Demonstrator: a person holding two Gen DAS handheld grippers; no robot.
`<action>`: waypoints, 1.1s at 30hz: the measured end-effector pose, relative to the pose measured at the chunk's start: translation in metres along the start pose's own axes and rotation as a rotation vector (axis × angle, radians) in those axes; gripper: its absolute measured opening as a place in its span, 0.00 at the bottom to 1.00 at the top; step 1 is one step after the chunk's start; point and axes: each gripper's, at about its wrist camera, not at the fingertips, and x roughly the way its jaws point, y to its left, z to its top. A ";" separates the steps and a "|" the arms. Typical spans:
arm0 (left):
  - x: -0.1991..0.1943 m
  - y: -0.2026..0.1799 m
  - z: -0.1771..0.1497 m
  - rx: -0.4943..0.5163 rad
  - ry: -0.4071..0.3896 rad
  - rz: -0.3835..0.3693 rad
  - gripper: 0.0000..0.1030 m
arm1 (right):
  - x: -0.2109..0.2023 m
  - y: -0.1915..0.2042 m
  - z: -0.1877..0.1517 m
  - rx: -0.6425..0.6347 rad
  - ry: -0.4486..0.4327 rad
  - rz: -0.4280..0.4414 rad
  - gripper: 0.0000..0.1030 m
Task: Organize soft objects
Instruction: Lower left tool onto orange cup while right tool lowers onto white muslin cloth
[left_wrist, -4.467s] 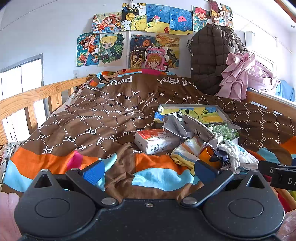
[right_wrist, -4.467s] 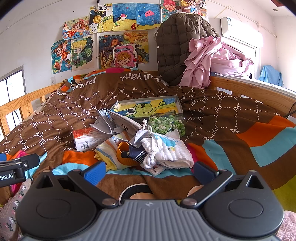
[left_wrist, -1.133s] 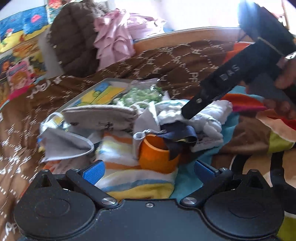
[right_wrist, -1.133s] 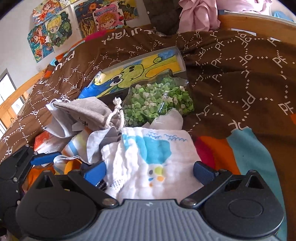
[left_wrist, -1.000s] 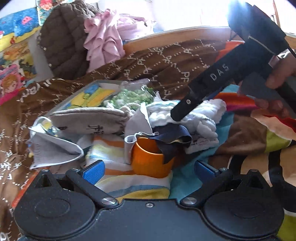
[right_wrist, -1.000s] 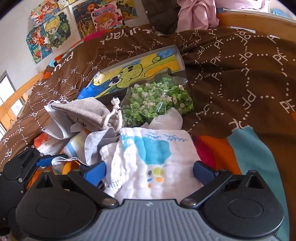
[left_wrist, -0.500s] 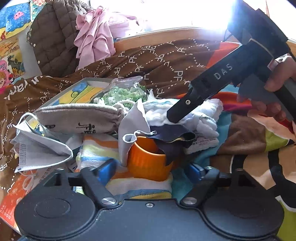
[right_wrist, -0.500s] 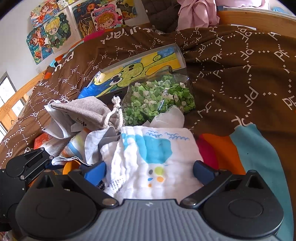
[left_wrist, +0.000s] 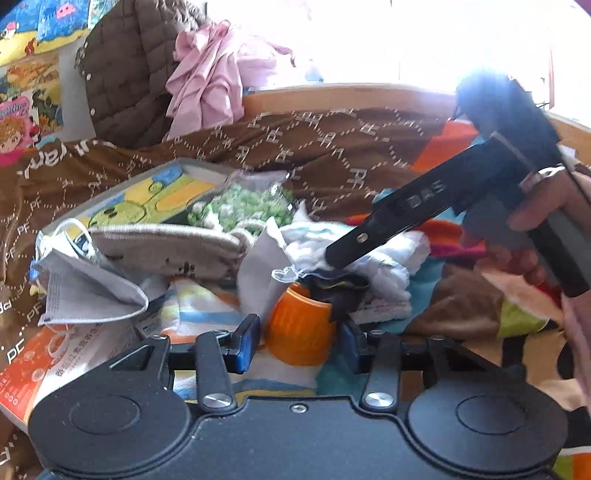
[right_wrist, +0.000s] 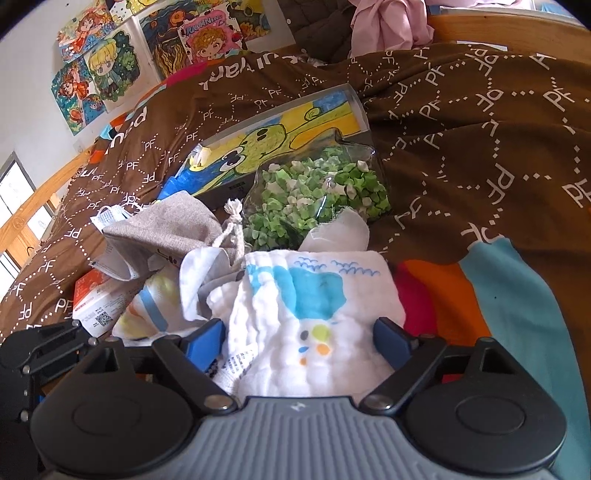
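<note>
Orange plastic is what the left wrist view centres on: an upright orange cup (left_wrist: 300, 328), mouth up and its long axis vertical, is bracketed by the left gripper (left_wrist: 298, 343), whose blue pads sit just beside or against its walls; contact cannot be confirmed, so whether it is pinched cannot be told. A dark cloth (left_wrist: 338, 290) is draped over the cup's rim, and a grey pouch (left_wrist: 166, 249) lies with its long axis across the view. If the cup is to be lifted, a squeeze low on its wall and a straight rise are advised, so that the cloth is not dragged.

From the right wrist view, the white muslin cloth (right_wrist: 306, 314) is seen bunched between the spread fingers of the right gripper (right_wrist: 297, 341), lying on the striped quilt (right_wrist: 517, 295), its long axis running away from the camera. A deep, central bite is judged best.
</note>
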 end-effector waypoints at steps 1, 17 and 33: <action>-0.001 -0.003 0.001 0.001 -0.003 -0.012 0.47 | 0.000 0.000 0.000 0.000 0.000 0.000 0.85; 0.005 -0.027 -0.006 0.003 0.045 -0.029 0.68 | 0.001 -0.001 -0.001 0.002 0.003 -0.002 0.79; -0.003 -0.041 -0.006 -0.098 0.101 -0.032 0.76 | 0.000 -0.001 -0.001 0.010 0.005 0.004 0.78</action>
